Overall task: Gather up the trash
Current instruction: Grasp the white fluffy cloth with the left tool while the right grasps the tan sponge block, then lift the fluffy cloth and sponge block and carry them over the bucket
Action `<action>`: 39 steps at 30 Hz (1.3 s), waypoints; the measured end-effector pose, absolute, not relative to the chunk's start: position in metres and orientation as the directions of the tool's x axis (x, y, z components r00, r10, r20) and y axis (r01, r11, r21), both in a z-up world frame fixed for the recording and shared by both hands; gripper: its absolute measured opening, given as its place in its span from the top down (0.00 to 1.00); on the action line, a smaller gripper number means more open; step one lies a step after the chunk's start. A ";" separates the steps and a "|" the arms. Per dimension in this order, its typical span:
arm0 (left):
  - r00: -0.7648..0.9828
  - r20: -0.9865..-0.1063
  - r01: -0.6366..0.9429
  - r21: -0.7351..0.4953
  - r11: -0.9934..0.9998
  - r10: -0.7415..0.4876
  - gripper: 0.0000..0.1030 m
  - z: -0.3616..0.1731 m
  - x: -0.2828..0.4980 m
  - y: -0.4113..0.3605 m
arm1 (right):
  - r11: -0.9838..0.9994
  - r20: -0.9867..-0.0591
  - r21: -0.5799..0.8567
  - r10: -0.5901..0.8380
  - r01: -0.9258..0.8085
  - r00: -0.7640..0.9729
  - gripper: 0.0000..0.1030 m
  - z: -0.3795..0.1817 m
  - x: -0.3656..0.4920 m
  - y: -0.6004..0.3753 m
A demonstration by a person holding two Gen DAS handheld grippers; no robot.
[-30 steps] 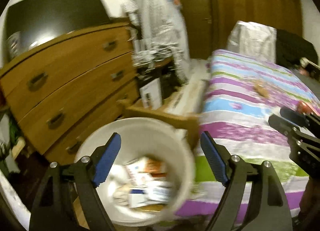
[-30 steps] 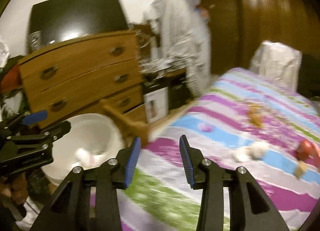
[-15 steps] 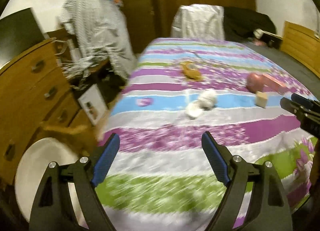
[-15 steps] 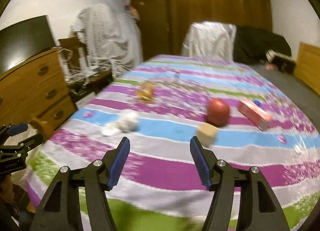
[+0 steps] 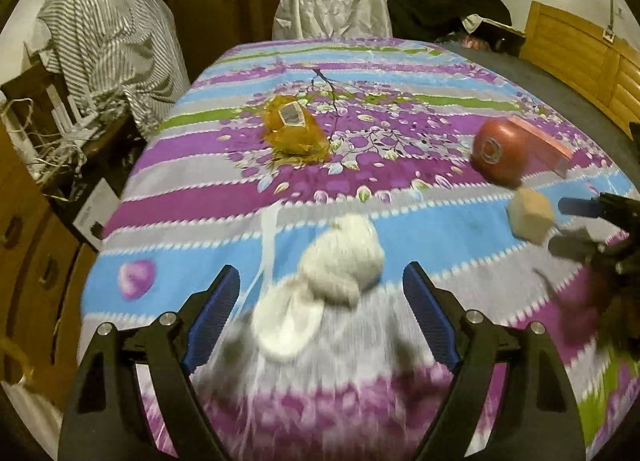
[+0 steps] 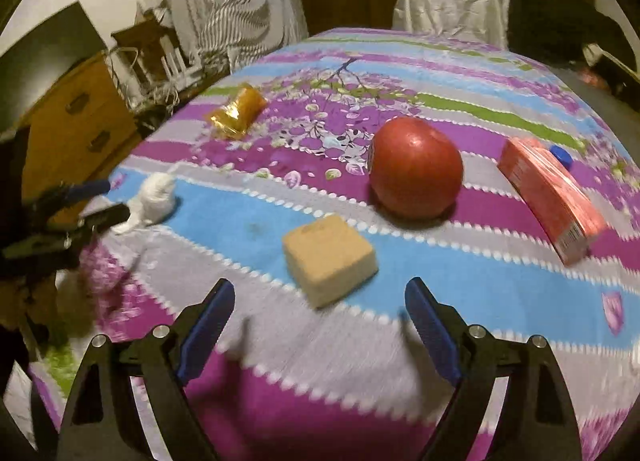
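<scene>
2 open tools [image 5: 320, 297] [image 6: 318, 311] over bed [image 6: 500, 293] w/ tissue wad [image 5: 340, 261], tan block [image 6: 330, 261].

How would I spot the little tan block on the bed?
Find the striped bedspread. On its blue stripe, just in front of the round red ball, sits the tan block. It is the only square-cornered, sponge-coloured thing there; the box beside it is orange-red and long.

crumpled white tissue wad [image 5: 340, 261] lies on the striped bedspread, between and just ahead of the left fingers [image 5: 214, 311], a flat white piece trailing toward them. tan cube-like block [image 6: 330, 259] sits just ahead of the right fingers [image 6: 208, 325], tilted. red round ball-like item [image 6: 416, 173] beyond it. orange-red carton [image 6: 548, 195] on its side, far right. amber wrapper [image 5: 294, 131] farther off, crumpled.
</scene>
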State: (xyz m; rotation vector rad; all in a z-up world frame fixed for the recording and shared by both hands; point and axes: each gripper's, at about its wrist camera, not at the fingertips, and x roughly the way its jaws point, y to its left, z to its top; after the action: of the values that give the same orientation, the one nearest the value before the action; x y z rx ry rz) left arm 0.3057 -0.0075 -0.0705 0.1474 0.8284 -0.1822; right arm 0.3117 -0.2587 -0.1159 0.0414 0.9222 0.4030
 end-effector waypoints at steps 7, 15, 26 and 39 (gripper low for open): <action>0.561 -0.814 0.294 0.025 0.955 -0.152 0.44 -0.099 0.335 -0.020 | 0.916 -0.789 0.191 0.357 -0.353 0.500 0.49 -0.131 0.331 -0.245; 0.647 -0.752 0.247 0.052 0.968 -0.125 0.59 -0.067 0.277 -0.017 | 0.924 -0.710 0.223 0.373 -0.311 0.597 0.54 -0.097 0.279 -0.252; 0.722 -0.689 0.011 0.104 0.995 0.064 0.59 -0.023 0.170 0.015 | 0.946 -0.663 0.211 0.323 -0.246 0.675 0.54 -0.068 0.158 -0.225; 0.740 -0.645 -0.185 0.081 0.979 0.193 0.59 -0.006 0.073 0.082 | 0.876 -0.637 0.247 0.468 -0.413 0.613 0.55 -0.046 0.099 -0.115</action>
State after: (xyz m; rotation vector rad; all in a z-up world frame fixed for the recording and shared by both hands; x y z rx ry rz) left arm 0.0726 0.0820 -0.0059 0.0117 0.7086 0.2068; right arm 0.0989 -0.1151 -0.0458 0.0785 0.7564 0.5088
